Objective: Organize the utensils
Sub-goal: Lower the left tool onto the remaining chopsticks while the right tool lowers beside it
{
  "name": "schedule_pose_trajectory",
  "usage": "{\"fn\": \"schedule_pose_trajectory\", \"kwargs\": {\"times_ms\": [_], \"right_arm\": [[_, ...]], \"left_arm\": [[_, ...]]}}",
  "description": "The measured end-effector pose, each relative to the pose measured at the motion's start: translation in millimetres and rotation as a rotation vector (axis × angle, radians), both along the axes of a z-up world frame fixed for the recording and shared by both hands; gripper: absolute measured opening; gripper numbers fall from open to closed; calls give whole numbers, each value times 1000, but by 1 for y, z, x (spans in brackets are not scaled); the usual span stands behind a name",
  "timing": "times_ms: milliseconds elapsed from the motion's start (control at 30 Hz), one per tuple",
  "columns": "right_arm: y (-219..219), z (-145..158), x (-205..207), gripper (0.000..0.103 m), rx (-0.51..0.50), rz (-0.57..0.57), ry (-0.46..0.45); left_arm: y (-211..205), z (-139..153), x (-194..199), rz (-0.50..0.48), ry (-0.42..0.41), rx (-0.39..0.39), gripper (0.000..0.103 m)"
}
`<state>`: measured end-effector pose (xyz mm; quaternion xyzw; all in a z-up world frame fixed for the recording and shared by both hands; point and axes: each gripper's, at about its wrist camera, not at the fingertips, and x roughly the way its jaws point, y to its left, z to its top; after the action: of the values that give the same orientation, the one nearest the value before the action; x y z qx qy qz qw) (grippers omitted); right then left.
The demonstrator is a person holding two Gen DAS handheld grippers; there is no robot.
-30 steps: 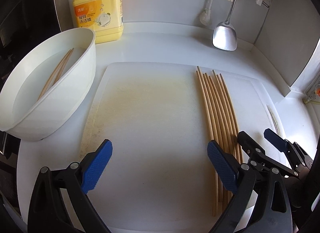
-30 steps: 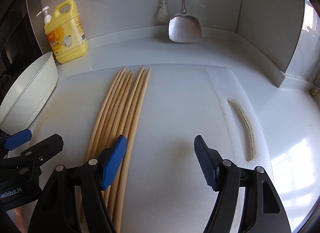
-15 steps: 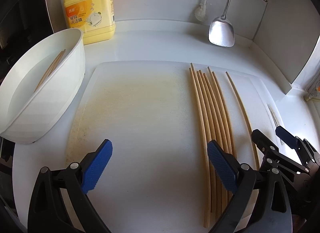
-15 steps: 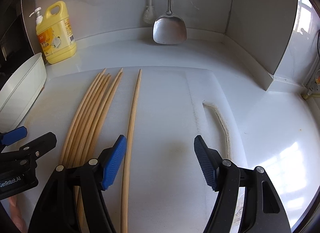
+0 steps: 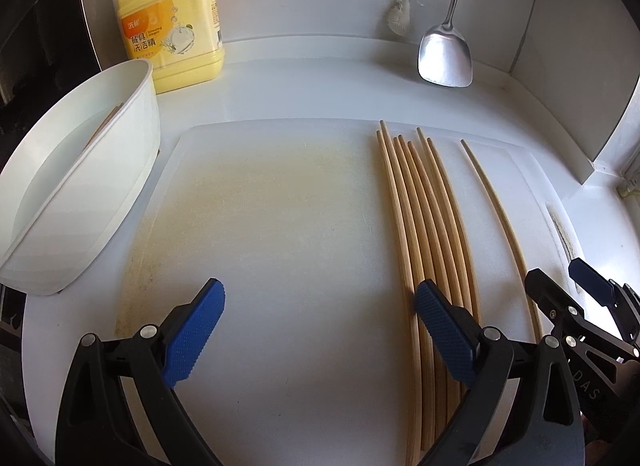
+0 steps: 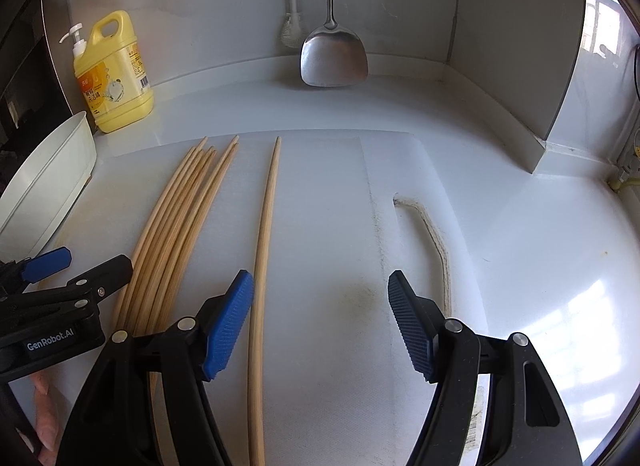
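While both grippers hover low over a white cutting board (image 5: 280, 225), neither grasps anything. Seen from the left wrist camera, the left gripper (image 5: 316, 330) fills the bottom of the frame with its blue-padded fingers spread wide apart and only bare board between them. Its right-hand finger (image 5: 444, 334) sits over the near ends of a bundle of wooden chopsticks (image 5: 424, 217), which lie side by side right of centre and run from the lower edge up toward the middle of the frame. Just right of the bundle, apart from it, lies a single chopstick (image 5: 496, 209). The right gripper (image 5: 576, 294) shows at the lower right edge.

From the right wrist camera, the right gripper (image 6: 320, 326) is likewise released, fingers wide. The single chopstick (image 6: 266, 234) runs up the frame just inside its left finger (image 6: 230, 324), with the bundle (image 6: 180, 225) further left.

A white basin (image 5: 76, 189) stands at the left edge of the left wrist view, beside the board, with something wooden faintly visible inside. A yellow dish soap bottle (image 5: 172, 21) stands upper left against the wall, and a metal spatula (image 5: 444, 53) hangs at upper right.
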<state>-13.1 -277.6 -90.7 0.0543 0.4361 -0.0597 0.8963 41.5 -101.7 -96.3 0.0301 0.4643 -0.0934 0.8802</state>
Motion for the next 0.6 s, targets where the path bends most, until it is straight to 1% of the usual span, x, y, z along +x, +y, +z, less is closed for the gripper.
{"fn": "schedule_pose_trajectory", "kwargs": {"times_ms": [33, 200, 233, 333, 400, 433, 500, 600], "right_arm": [[1, 0, 1, 66, -2, 5, 1], [5, -3, 5, 66, -10, 14, 5], [5, -3, 5, 66, -9, 14, 5], [4, -3, 5, 66, -15, 16, 5], [3, -3, 6, 66, -20, 9, 5], [3, -3, 7, 66, -21, 5, 6], [3, -3, 10, 66, -23, 6, 7], [4, -3, 11, 66, -35, 18, 1]], "left_arm": [[0, -1, 1, 4, -2, 2, 97], [2, -2, 6, 13, -5, 4, 98], [2, -2, 5, 15, -6, 14, 98], [4, -2, 3, 11, -24, 22, 98], [3, -3, 6, 8, -1, 5, 98], [0, -5, 8, 13, 8, 19, 98], [-6, -4, 10, 17, -19, 59, 97], [-9, -3, 16, 26, -20, 70, 97]]}}
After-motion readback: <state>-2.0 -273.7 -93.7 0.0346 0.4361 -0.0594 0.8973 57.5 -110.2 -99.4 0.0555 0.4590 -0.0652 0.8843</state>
